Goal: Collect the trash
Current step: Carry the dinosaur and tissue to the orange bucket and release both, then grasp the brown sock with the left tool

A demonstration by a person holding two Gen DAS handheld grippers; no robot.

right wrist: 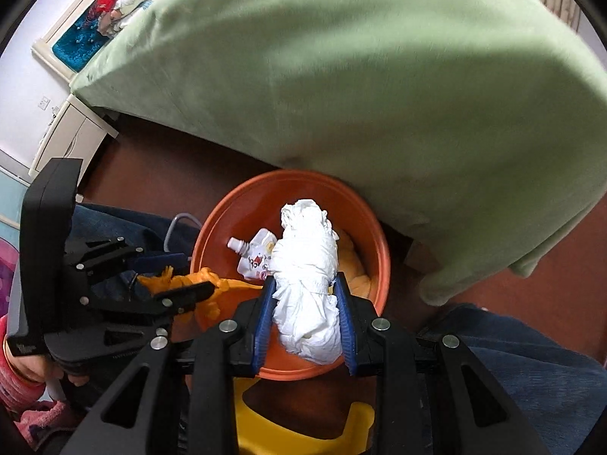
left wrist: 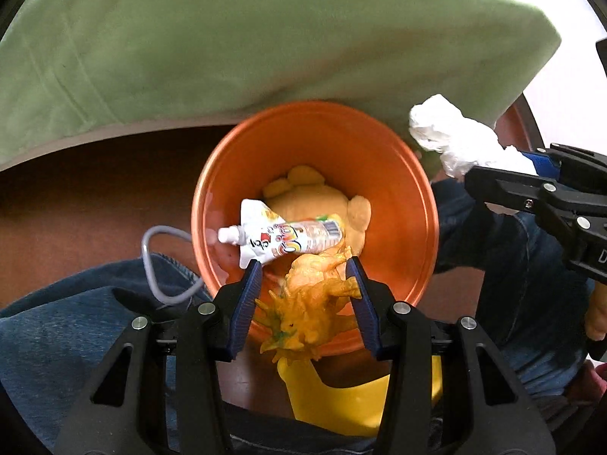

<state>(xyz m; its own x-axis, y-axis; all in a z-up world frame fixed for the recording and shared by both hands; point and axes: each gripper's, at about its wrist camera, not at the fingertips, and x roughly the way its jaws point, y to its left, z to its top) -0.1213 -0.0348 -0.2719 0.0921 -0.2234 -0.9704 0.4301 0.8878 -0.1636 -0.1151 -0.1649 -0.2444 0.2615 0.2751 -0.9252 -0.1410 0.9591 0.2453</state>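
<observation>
An orange bucket (left wrist: 409, 204) (right wrist: 220, 227) stands on the floor beside a bed. Inside lie a white spouted pouch (left wrist: 280, 233) (right wrist: 254, 254) and a yellow soft toy (left wrist: 315, 193). My left gripper (left wrist: 305, 269) is shut on an orange plastic dinosaur (left wrist: 311, 303) (right wrist: 197, 284), held over the bucket's near rim. My right gripper (right wrist: 305, 284) is shut on a crumpled white wad of paper (right wrist: 309, 276) (left wrist: 451, 136), which hangs over the bucket's near side. Each gripper also shows at the edge of the other's view.
A green bedcover (left wrist: 265, 38) (right wrist: 360, 76) overhangs the bucket's far side. A yellow plastic seat (left wrist: 341, 402) (right wrist: 288, 440) sits just before the bucket. A person's jeans-clad legs (left wrist: 68, 333) (right wrist: 531, 360) flank it. A grey cable (left wrist: 151, 261) loops at the left. The floor is dark brown.
</observation>
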